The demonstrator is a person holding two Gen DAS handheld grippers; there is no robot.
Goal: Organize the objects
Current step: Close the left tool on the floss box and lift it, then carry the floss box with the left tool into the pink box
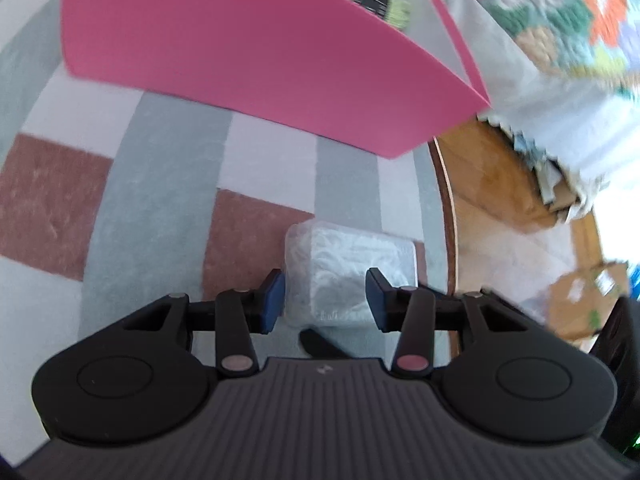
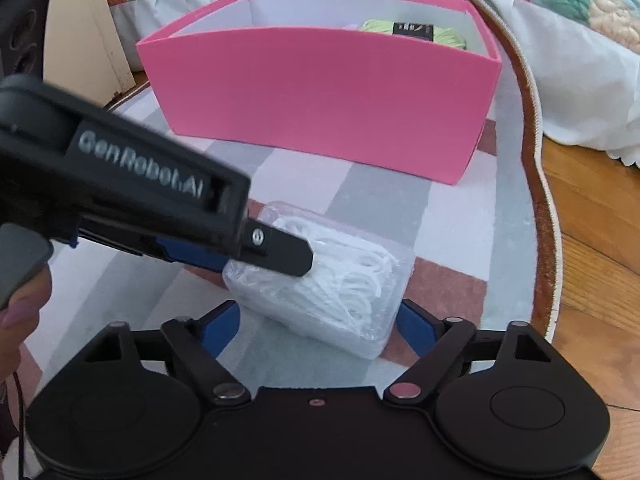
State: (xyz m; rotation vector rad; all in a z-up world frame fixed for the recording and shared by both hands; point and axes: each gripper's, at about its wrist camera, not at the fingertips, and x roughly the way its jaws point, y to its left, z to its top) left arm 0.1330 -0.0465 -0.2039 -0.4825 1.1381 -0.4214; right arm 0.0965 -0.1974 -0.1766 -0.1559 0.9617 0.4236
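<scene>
the left hand-held gripper is spread open around a clear plastic box of white pieces, its blue pads on either side of the box; whether they touch it is unclear. the box sits on the checked rug, just short of the pink bin ahead. the right hand-held gripper is open too, low behind the same box. green yarn lies inside the bin.

Soft daylight, motion blur, fisheye warp.
</scene>
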